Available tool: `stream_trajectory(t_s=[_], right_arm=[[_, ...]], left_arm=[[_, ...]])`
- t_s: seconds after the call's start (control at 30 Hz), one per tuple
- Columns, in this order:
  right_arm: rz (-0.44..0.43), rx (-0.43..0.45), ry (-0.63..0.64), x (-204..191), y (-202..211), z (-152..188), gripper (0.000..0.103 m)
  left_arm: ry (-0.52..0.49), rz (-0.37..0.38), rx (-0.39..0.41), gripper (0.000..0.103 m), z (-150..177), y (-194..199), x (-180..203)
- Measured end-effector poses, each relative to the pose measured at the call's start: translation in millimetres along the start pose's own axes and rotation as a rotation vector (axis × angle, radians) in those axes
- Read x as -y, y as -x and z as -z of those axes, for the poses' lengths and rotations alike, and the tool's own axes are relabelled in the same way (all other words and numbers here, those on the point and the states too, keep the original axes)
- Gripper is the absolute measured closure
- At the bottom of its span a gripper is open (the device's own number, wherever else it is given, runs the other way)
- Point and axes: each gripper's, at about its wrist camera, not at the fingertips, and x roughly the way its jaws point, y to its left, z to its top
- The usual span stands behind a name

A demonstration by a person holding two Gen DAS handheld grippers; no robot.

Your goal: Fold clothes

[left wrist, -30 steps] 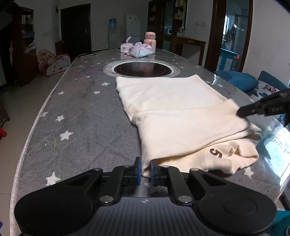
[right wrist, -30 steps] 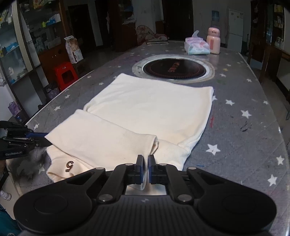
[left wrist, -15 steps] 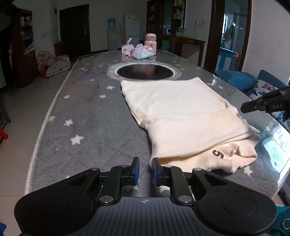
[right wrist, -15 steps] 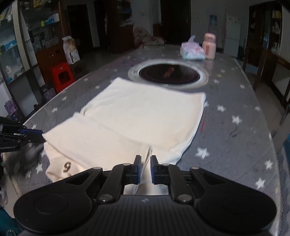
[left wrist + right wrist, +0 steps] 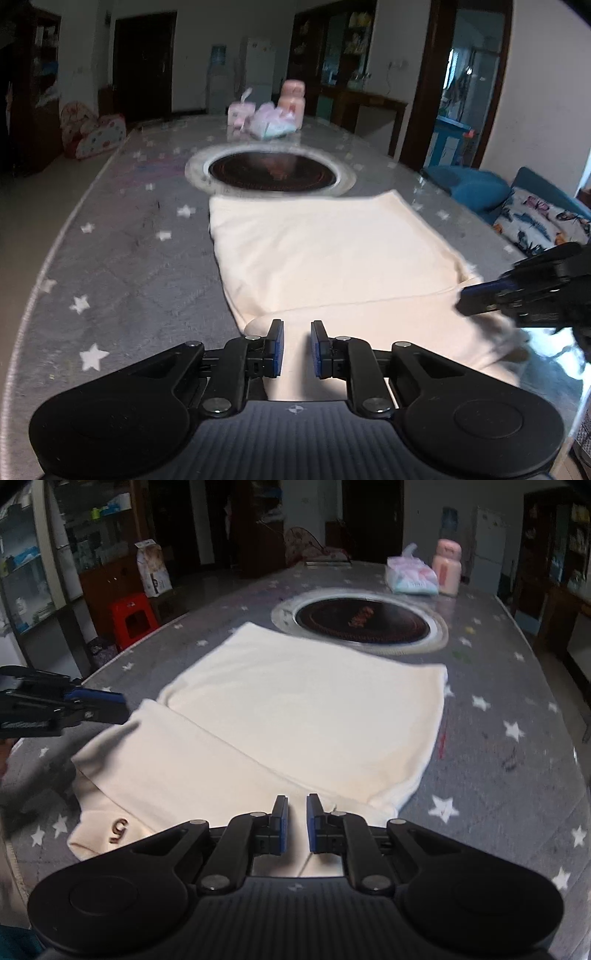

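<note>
A cream garment (image 5: 332,251) lies folded on the grey star-patterned table (image 5: 129,258), with a folded band across its near end. My left gripper (image 5: 297,325) hovers over that band's left corner, jaws a narrow gap apart, cloth showing beneath them. The right gripper (image 5: 461,299) comes in from the right edge. In the right wrist view the garment (image 5: 295,709) shows a brown "5" mark (image 5: 119,829) at its near left corner. My right gripper (image 5: 297,799) stands slightly open over the band's right end. The left gripper (image 5: 122,709) is at the far left.
A round black hotplate (image 5: 273,173) is set into the table beyond the garment. Behind it stand a tissue pack (image 5: 273,123) and a pink bottle (image 5: 292,98). A blue sofa (image 5: 469,184) lies right of the table, a red stool (image 5: 133,616) on the other side.
Both grippers were shut on the near edge of the garment a second ago. They let go, drew back, and now both have moved forward over the folded band.
</note>
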Motion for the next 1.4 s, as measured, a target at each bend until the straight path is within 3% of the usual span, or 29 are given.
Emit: stream_trajectory(t_s=[0.17,0.33,0.53,0.63,0.73,0.83,1.0,1.13,1.33,1.4], right_arm=[[0.001,0.016,0.008,1,8,-4,0.093],[-0.014,0.035,0.017,-2,9,-10,0.092],[-0.004,0.008,0.027,-2,5,-3,0.092],[-0.006,0.02,0.05,-6,16,-2,0.092],[-0.035,0.011,0.067,-12,20,4,0.092],[-0.034,-0.023,0.102,-19,17,15,0.091],[-0.036,0.003,0.135,-26,30,17,0.087],[-0.041,-0.028,0.17,-31,27,26,0.085],[-0.04,-0.006,0.197,-36,41,28,0.085],[-0.038,-0.01,0.218,-39,46,30,0.079]], left_arm=[[0.039,-0.013,-0.019,0.084,0,-3,-13],[-0.016,0.013,0.02,0.084,-9,0,5],[-0.023,0.011,-0.018,0.084,-8,-17,6],[-0.056,0.006,0.0,0.073,-7,-9,9],[-0.08,-0.008,-0.014,0.072,-2,-5,12],[-0.113,0.017,-0.008,0.072,4,10,20],[-0.192,0.089,-0.009,0.066,20,38,40],[-0.242,0.142,-0.015,0.048,35,56,53],[-0.335,0.163,-0.025,0.047,53,63,67],[-0.372,0.153,-0.023,0.047,58,61,71]])
